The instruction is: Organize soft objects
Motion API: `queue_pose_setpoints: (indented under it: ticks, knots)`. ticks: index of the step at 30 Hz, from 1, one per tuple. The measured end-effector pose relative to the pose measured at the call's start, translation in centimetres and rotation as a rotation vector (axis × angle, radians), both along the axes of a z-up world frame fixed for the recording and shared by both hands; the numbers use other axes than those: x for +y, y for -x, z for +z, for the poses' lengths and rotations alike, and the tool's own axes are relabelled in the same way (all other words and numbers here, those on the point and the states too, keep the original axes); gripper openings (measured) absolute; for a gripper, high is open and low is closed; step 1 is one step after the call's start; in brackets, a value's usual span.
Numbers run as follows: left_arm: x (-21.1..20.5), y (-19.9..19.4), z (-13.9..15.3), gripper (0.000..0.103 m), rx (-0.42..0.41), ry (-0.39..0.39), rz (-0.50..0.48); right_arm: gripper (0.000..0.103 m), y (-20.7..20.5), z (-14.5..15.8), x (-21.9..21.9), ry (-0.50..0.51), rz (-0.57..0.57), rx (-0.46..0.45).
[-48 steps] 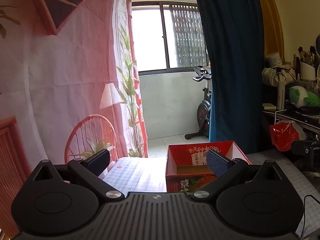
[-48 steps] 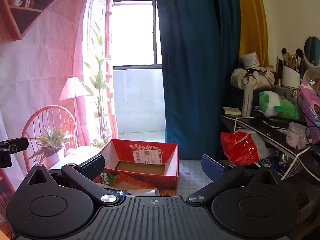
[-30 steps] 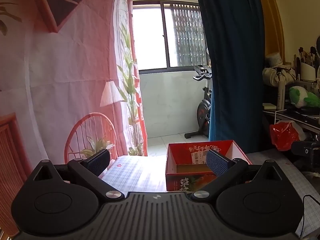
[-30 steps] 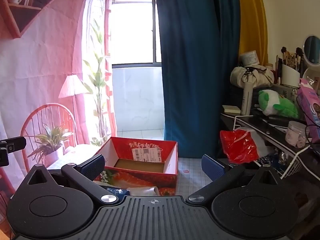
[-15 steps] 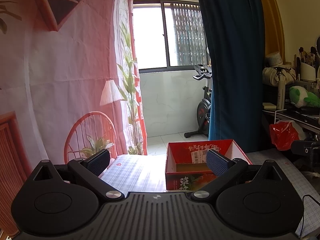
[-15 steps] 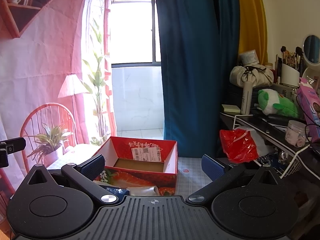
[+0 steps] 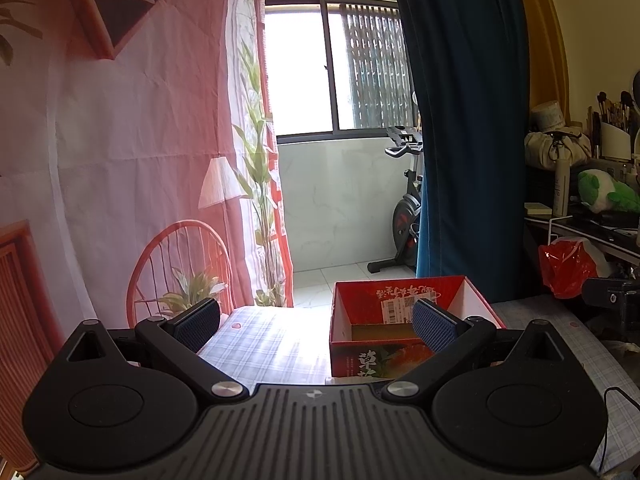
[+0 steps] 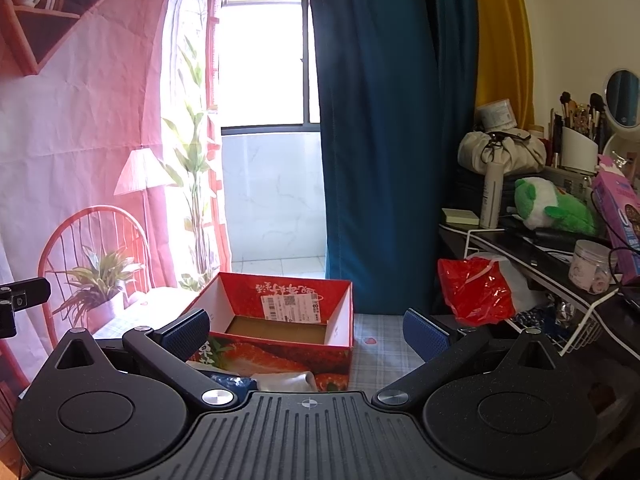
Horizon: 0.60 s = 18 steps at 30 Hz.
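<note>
Table (image 7: 272, 344): covered with a checked cloth; it carried the box and, in front of it, the soft things.
Curtain (image 8: 384, 120): dark blue, hanging behind the table.
Shelf (image 8: 560, 248): cluttered, at the right side, well apart from the box.
Box (image 8: 280, 356): red cardboard, open at the top, standing upright on the table. Its brown floor showed bare in both views, so nothing appeared to have been put in yet.
Left gripper (image 7: 316, 324): both fingers spread wide, nothing between them; held above the near edge of the table, facing the box, its right finger overlapping the box's near wall in the view.
Right gripper (image 8: 306, 332): fingers likewise wide apart and empty, aimed at the box from the other side.
Red bag (image 8: 476, 292): crumpled plastic, hanging or resting under the shelf, to the right of the box.
Plush toy (image 8: 552, 208): green and white, lying on the shelf.
Soft things (image 8: 264, 380): a white cloth and a blue piece, just beside the box's near wall, mostly hidden by the right gripper's body; their full shape could not be told.
Progress: judged to be at the start; the box was empty, neither gripper held anything, and all picking and placing remained.
</note>
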State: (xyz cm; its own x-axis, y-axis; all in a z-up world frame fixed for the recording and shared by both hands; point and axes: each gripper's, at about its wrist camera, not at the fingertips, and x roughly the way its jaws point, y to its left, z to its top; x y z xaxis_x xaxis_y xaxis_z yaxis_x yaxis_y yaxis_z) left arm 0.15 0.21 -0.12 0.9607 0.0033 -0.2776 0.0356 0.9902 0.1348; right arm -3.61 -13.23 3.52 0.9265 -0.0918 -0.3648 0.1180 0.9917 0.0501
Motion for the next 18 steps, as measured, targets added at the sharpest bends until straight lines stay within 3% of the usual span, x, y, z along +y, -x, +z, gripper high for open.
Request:
queue_pose_setpoints:
  ticks: [18]
  knots:
    - [0.11, -0.41, -0.22, 0.103, 0.015, -0.001, -0.01, 0.103, 0.02, -0.01, -0.16, 0.001, -0.001, -0.001]
